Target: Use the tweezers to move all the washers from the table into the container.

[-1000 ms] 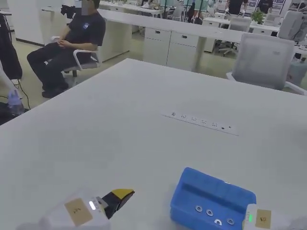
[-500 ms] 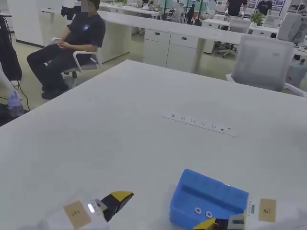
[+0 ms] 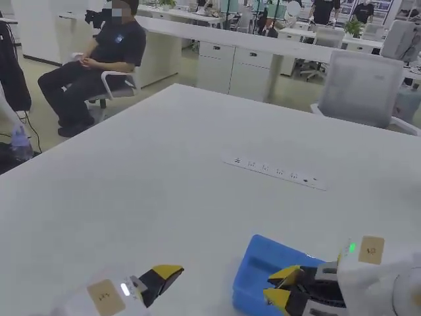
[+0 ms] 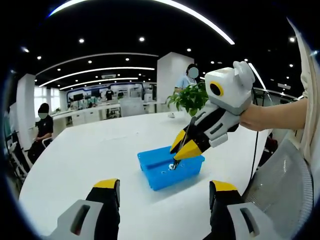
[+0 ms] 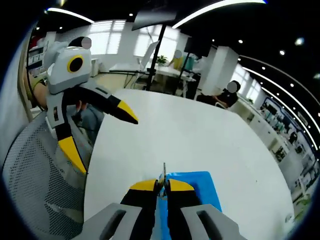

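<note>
The blue container (image 3: 252,266) sits on the white table near its front edge. My right gripper (image 3: 271,288) hovers over it, shut on thin metal tweezers (image 5: 164,172) that point down into the container (image 5: 197,187). In the left gripper view the tweezers' tip (image 4: 174,162) reaches the container's floor (image 4: 162,167), where a small pale speck lies; I cannot tell if it is a washer. My left gripper (image 3: 164,273) rests low on the table to the container's left, open with nothing between its fingers (image 4: 107,185).
A white power strip (image 3: 273,171) lies mid-table beyond the container. A person (image 3: 99,59) sits on a chair past the table's far left edge. A grey office chair (image 3: 365,85) stands at the far right.
My right gripper has come up and to the left over the container, and now hides the washers that were visible inside it. The left gripper has barely moved.
</note>
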{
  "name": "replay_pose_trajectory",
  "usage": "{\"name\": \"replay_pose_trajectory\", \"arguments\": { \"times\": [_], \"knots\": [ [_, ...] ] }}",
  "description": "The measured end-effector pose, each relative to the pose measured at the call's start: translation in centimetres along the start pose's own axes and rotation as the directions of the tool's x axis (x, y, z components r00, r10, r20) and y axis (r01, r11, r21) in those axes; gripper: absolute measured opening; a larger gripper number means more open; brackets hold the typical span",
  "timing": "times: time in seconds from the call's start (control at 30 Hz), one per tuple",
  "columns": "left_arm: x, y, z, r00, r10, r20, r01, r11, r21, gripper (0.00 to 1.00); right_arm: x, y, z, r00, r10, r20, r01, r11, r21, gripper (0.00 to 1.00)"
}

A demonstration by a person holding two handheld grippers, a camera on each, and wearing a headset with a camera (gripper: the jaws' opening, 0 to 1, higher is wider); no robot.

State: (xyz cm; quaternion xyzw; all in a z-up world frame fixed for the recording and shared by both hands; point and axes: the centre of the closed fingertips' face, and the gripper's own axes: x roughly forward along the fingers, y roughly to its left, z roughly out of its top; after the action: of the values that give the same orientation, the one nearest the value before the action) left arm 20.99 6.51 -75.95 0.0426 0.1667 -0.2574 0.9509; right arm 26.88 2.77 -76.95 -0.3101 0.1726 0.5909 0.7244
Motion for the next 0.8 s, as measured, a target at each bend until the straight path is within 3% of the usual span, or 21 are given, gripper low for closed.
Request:
{"name": "replay_pose_trajectory", "arguments": {
  "times": [0.1, 0.2, 0.33, 0.53, 0.67, 0.77, 0.8],
  "knots": [
    [0.0, 0.0, 0.0, 1.0, 0.002, 0.003, -0.002, 1.0, -0.001, 0.73, 0.5, -0.9, -0.1, 0.9999, -0.005, 0.016, 0.004, 0.999, 0.044, 0.03],
    [0.0, 0.1, 0.0, 1.0, 0.003, 0.003, -0.003, 1.0, -0.002, 0.73, 1.2, -1.9, -0.3, 0.9994, -0.008, 0.034, 0.002, 0.988, 0.155, 0.03],
    [-0.1, 0.1, 0.1, 1.0, 0.003, 0.005, -0.003, 1.0, -0.005, 0.73, 2.0, -3.2, -0.9, 0.9998, -0.016, 0.008, 0.015, 0.985, 0.17, 0.03],
    [0.0, -0.1, 0.0, 1.0, -0.006, 0.0, 0.006, 1.0, 0.004, 0.73, 3.5, -4.2, -1.8, 0.9999, 0.012, 0.002, -0.012, 0.975, 0.223, 0.03],
    [0.0, 0.1, 0.0, 1.0, 0.003, 0.004, -0.003, 1.0, -0.003, 0.73, 4.4, -4.6, -2.5, 0.9994, 0.034, -0.01, -0.03, 0.964, 0.266, 0.03],
    [0.0, 0.0, 0.1, 1.0, -0.003, 0.007, 0.003, 1.0, -0.009, 0.73, 5.0, -4.9, -3.4, 0.998, 0.055, -0.031, -0.042, 0.942, 0.334, 0.03],
    [0.0, -0.1, 0.2, 0.9998, -0.011, 0.014, 0.011, 1.0, -0.016, 0.74, 5.2, -5.1, -3.6, 0.9978, 0.055, -0.036, -0.04, 0.941, 0.337, 0.03]
  ]
}}
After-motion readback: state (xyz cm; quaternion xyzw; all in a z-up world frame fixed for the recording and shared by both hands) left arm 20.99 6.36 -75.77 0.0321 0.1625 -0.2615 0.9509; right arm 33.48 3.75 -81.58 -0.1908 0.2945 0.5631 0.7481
